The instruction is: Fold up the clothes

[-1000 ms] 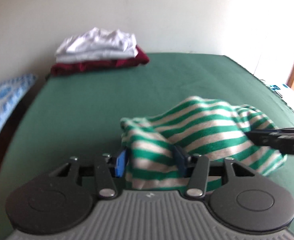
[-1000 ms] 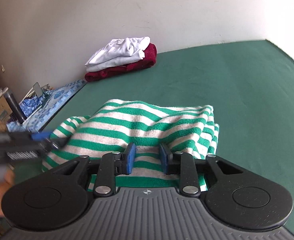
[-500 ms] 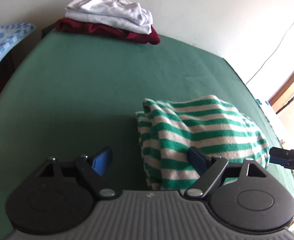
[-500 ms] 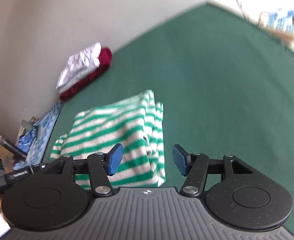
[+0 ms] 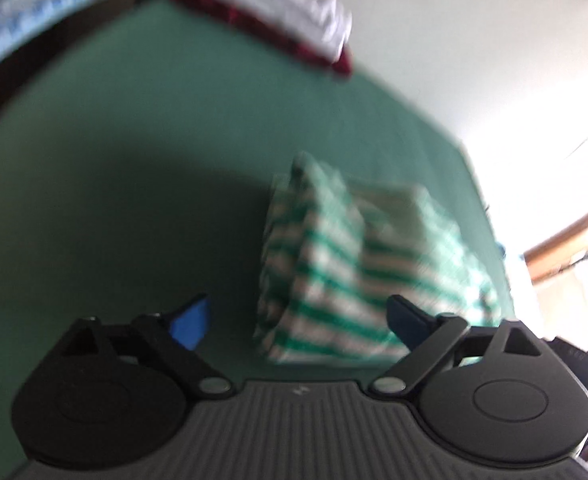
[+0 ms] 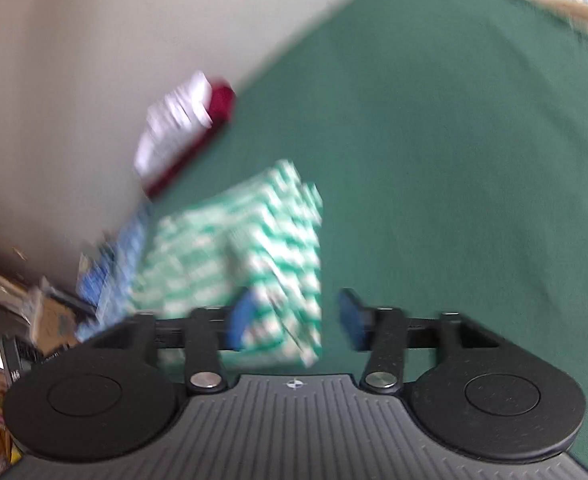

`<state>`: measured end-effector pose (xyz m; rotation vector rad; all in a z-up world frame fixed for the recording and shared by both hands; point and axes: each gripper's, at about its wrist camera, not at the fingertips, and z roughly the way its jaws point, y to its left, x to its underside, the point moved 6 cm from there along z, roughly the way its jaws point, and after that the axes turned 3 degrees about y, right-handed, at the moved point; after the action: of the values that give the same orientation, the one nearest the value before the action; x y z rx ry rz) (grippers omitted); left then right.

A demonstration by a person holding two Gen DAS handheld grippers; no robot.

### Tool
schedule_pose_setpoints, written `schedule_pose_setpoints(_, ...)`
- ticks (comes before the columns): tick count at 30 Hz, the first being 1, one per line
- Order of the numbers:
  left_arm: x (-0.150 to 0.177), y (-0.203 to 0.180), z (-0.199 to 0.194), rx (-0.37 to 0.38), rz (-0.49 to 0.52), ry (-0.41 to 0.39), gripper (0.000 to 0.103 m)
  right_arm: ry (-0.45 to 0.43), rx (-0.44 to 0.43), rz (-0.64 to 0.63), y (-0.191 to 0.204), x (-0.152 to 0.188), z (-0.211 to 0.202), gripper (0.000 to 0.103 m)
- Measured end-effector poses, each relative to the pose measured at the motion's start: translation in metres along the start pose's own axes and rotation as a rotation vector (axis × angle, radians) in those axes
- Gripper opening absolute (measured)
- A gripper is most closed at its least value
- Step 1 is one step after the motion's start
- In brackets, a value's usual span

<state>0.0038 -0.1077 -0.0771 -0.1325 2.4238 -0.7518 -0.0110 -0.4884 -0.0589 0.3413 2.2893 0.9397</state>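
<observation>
A folded green-and-white striped garment (image 5: 358, 264) lies on the green table (image 5: 133, 160). In the left wrist view it sits just past the fingertips, to the right of centre. My left gripper (image 5: 296, 308) is open wide, its pads clear of the cloth. In the right wrist view the striped garment (image 6: 229, 248) lies to the left, with its near corner showing between the jaws. My right gripper (image 6: 294, 308) has its jaws closing; the right pad is apart from the cloth. Both views are blurred and tilted.
A stack of folded clothes (image 5: 285, 12), white on maroon, sits at the far edge by the wall, also in the right wrist view (image 6: 181, 128). A blue patterned cloth (image 6: 109, 268) and boxes (image 6: 13, 320) lie beyond the table's left side. Bare green table (image 6: 434, 140) stretches right.
Both grippers let go of the striped garment, drew back and rolled. The garment now lies on the table. The left jaws spread wide; the right jaws widened, then narrowed.
</observation>
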Motion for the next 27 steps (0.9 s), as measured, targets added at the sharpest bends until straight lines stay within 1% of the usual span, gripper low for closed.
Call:
schedule_pose_setpoints(2, -0.01, -0.019, -0.016, 0.014, 0.047, -0.093, 0.085, -0.081, -0.081, -0.016, 0.013, -0.008, -0.004, 0.028)
schedule_pose_setpoints(3, -0.013, -0.031, -0.016, 0.026, 0.078, -0.111, 0.085, -0.084, -0.137, -0.013, 0.02, -0.01, 0.001, 0.029)
schedule_pose_setpoints(4, -0.015, -0.042, -0.011, 0.042, 0.107, -0.114, 0.085, -0.061, -0.191, -0.011, 0.026, -0.009, 0.009, 0.029)
schedule_pose_setpoints(5, -0.015, -0.049, -0.002, 0.035, 0.121, -0.108, 0.085, -0.035, -0.215, -0.014, 0.031, -0.007, 0.017, 0.029)
schedule_pose_setpoints(6, -0.014, -0.05, 0.011, 0.005, 0.122, -0.093, 0.084, -0.018, -0.212, -0.023, 0.032, -0.005, 0.025, 0.029)
schedule_pose_setpoints(7, -0.013, -0.052, 0.025, -0.026, 0.122, -0.078, 0.078, -0.017, -0.201, -0.028, 0.03, -0.003, 0.03, 0.029)
schedule_pose_setpoints(8, -0.011, -0.048, 0.036, -0.065, 0.11, -0.068, 0.074, -0.017, -0.192, -0.028, 0.028, -0.002, 0.036, 0.028)
schedule_pose_setpoints(9, -0.009, -0.039, 0.044, -0.115, 0.086, -0.062, 0.074, -0.019, -0.19, -0.001, 0.02, -0.002, 0.039, 0.02)
schedule_pose_setpoints(10, -0.006, -0.029, 0.051, -0.164, 0.064, -0.057, 0.085, -0.018, -0.194, 0.034, 0.011, -0.002, 0.043, 0.013)
schedule_pose_setpoints(11, -0.003, -0.016, 0.057, -0.19, 0.033, -0.047, 0.091, -0.014, -0.186, 0.047, 0.003, 0.0, 0.047, 0.0)
schedule_pose_setpoints(12, 0.001, -0.006, 0.058, -0.176, 0.004, -0.052, 0.095, -0.012, -0.181, 0.056, -0.003, 0.002, 0.05, 0.0)
schedule_pose_setpoints(13, 0.002, -0.004, 0.057, -0.164, -0.001, -0.06, 0.095, -0.019, -0.199, 0.042, -0.006, 0.004, 0.049, 0.0)
schedule_pose_setpoints(16, 0.001, -0.013, 0.063, -0.225, 0.063, -0.046, 0.098, -0.035, -0.226, 0.025, -0.011, 0.01, 0.049, 0.0)
schedule_pose_setpoints(19, -0.003, -0.015, 0.068, -0.247, 0.084, -0.06, 0.102, -0.03, -0.252, 0.047, -0.02, 0.014, 0.043, 0.0)
schedule_pose_setpoints(21, -0.003, -0.017, 0.073, -0.26, 0.109, -0.071, 0.102, -0.022, -0.259, 0.044, -0.024, 0.016, 0.04, 0.0)
schedule_pose_setpoints(23, -0.002, -0.015, 0.07, -0.254, 0.106, -0.064, 0.102, -0.013, -0.241, 0.002, -0.021, 0.017, 0.039, 0.0)
schedule_pose_setpoints(25, -0.003, -0.012, 0.064, -0.248, 0.092, -0.047, 0.102, 0.004, -0.202, -0.053, -0.013, 0.013, 0.037, 0.0)
schedule_pose_setpoints(27, -0.011, -0.01, 0.063, -0.239, 0.075, -0.045, 0.1, 0.016, -0.182, -0.048, -0.013, 0.007, 0.032, 0.0)
